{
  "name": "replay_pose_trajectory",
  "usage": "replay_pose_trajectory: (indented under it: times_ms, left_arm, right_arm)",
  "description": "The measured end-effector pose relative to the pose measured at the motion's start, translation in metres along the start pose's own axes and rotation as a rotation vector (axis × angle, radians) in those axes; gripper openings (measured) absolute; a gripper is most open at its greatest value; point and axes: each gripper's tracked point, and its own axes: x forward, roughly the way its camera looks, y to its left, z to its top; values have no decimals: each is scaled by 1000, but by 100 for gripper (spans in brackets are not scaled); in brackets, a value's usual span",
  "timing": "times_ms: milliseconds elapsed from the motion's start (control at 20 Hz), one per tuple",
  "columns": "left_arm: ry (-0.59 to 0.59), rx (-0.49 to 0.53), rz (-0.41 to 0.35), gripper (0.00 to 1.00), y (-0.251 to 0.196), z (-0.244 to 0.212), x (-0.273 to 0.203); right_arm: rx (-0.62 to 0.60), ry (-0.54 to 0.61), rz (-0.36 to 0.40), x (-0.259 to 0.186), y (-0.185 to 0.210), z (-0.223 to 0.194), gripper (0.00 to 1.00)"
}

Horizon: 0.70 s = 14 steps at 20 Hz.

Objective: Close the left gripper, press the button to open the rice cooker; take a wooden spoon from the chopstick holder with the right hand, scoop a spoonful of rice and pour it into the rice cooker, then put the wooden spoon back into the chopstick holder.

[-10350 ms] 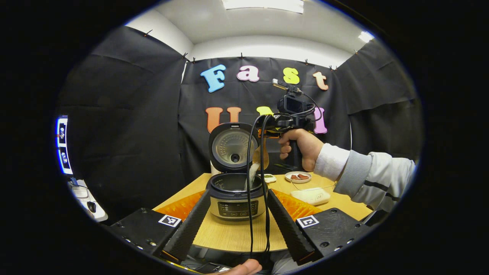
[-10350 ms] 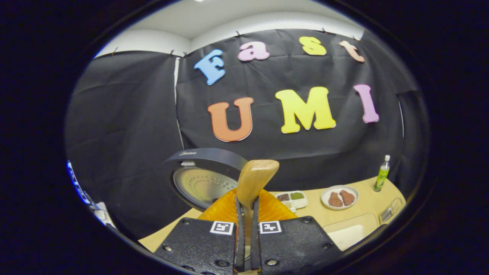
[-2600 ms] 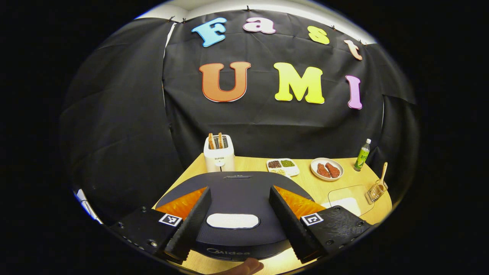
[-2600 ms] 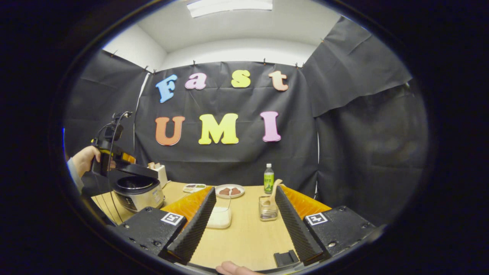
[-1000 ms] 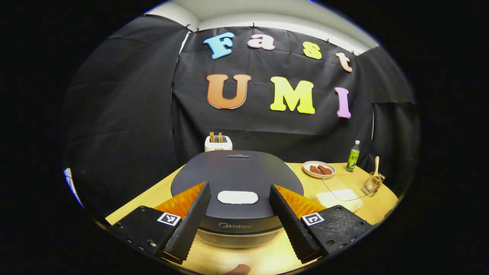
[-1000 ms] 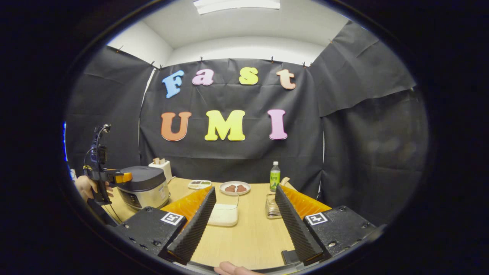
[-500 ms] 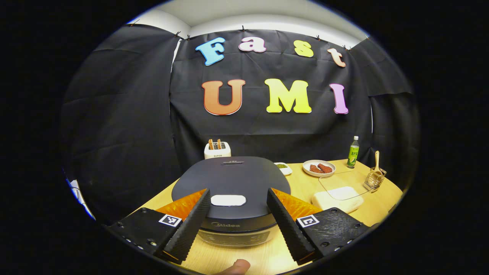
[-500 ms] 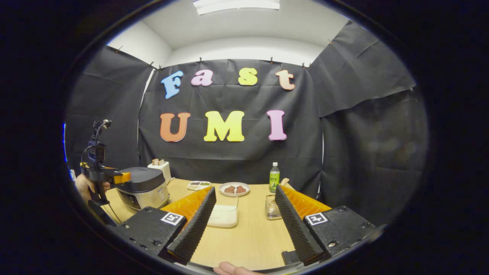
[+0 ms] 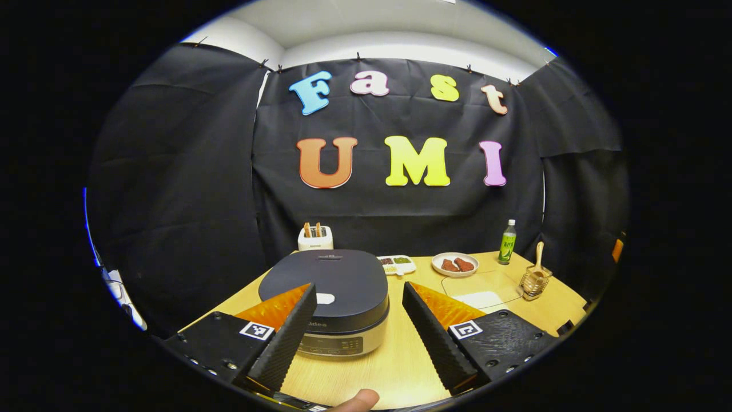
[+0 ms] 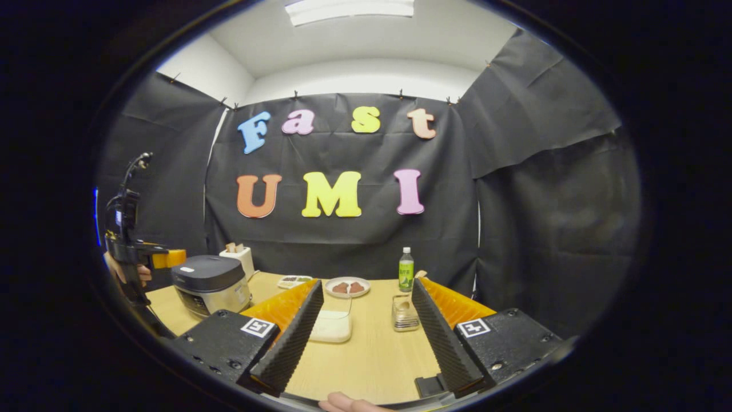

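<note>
The dark rice cooker (image 9: 329,283) stands with its lid down, its white button (image 9: 325,298) facing me. My left gripper (image 9: 359,289) hangs open just in front of it, touching nothing. The wooden spoon (image 9: 538,256) stands in the wire chopstick holder (image 9: 532,284) at the right. The clear rice box (image 9: 480,297) lies between them. My right gripper (image 10: 367,284) is open and empty over the table's near edge, with the rice box (image 10: 331,323) and the chopstick holder (image 10: 405,315) ahead. Far left there, a hand holds the left gripper (image 10: 171,257) beside the cooker (image 10: 211,283).
A white toaster (image 9: 315,237) stands behind the cooker. A compartment dish (image 9: 396,263), a plate of meat (image 9: 455,264) and a green bottle (image 9: 506,243) line the back of the wooden table (image 9: 394,366). Black cloth walls close in on all sides.
The cooker's lid, open 10 s ago, is now down. The spoon has left my right gripper for the holder. Over the last second my left gripper has drawn back from the lid.
</note>
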Motion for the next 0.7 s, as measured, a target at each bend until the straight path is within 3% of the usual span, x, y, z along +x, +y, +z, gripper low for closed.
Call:
replay_pose_trajectory:
  times_ms: [450, 700]
  left_arm:
    - [-51, 23, -73, 96, -40, 17, -60]
    - [-93, 26, -69, 95, -43, 23, -85]
  right_arm:
    - [-16, -6, -15, -6, -10, 9, 100]
    - [-19, -12, -33, -7, -19, 11, 100]
